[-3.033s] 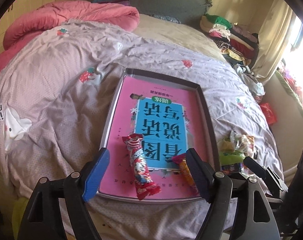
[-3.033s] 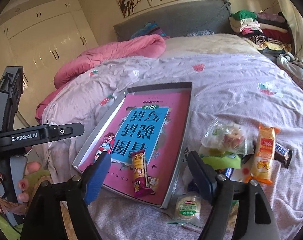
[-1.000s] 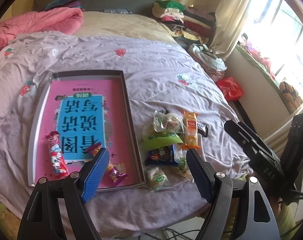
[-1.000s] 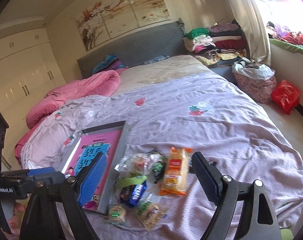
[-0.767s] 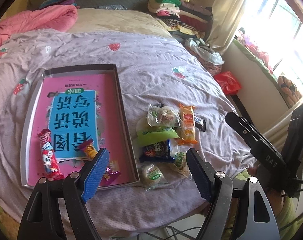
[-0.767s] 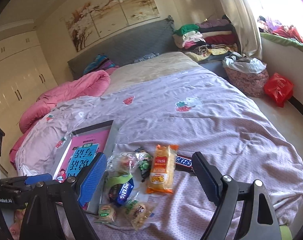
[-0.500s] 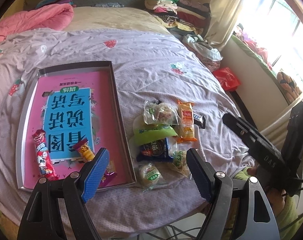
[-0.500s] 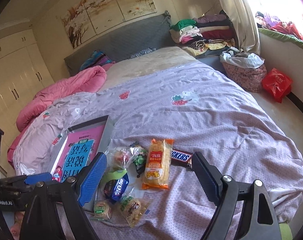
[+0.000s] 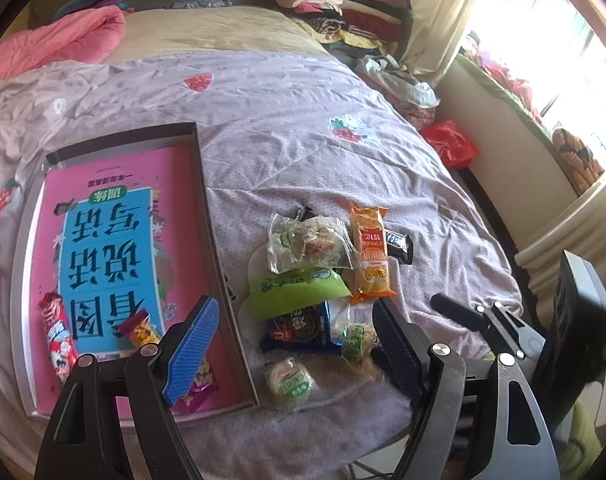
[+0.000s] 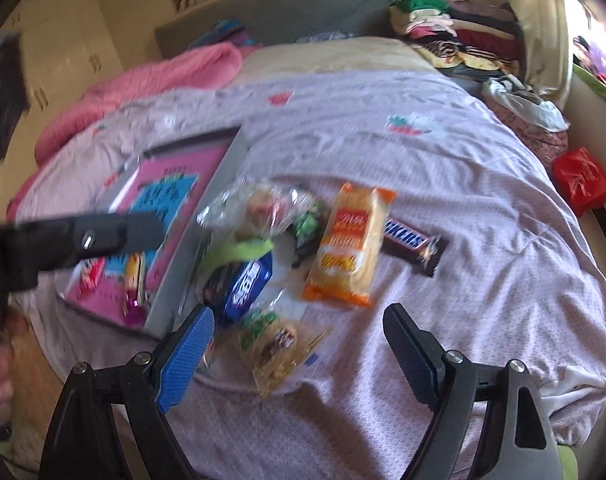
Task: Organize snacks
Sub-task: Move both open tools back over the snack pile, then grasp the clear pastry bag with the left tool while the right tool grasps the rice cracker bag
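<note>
Between right gripper (image 10: 299, 344) spread jaws: clear cracker pack (image 10: 273, 346).

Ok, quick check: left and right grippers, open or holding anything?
Left gripper: open, holding nothing, above the snack pile.
Right gripper: open, holding nothing.
</note>
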Available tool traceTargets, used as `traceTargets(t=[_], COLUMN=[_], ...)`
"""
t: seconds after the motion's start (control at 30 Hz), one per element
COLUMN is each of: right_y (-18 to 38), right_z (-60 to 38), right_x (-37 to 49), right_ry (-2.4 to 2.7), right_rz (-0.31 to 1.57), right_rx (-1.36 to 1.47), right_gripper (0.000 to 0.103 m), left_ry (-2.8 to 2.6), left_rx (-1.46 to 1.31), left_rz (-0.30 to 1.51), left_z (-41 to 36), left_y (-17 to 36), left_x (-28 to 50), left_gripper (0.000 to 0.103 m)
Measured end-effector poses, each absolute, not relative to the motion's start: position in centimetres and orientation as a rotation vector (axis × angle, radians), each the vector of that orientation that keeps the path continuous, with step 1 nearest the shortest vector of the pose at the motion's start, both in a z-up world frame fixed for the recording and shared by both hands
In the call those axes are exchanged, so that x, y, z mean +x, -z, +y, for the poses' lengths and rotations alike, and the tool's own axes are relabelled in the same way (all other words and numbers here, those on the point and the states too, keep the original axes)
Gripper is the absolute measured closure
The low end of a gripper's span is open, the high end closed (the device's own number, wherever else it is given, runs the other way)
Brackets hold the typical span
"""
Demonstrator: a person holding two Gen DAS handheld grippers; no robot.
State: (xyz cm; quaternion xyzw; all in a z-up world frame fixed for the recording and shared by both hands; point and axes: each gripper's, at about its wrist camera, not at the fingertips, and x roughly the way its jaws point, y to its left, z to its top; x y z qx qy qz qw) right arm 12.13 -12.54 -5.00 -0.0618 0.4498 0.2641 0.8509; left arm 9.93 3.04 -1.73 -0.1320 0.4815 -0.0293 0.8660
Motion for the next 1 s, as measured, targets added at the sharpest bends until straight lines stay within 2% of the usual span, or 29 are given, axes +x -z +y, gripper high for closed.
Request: traceTargets(t=[0.8, 1.0], right_y=[9.3, 9.5], right_z=[-11.0, -10.1], right_x=[13.2, 12.8], right_ry=[-0.562, -0.584], right_rz=[1.078, 1.068], right_rx=[-0.217, -0.258], right_gripper=[0.017, 0.025], left_ry=[0.062, 0.062], left_rx=[-0.291, -0.302], left_rz=[1.099, 1.128], left_z=[1.1, 1.0], left_y=[5.5, 6.6], left_x=[18.5, 19.1], left_gripper=[0.023, 0.024])
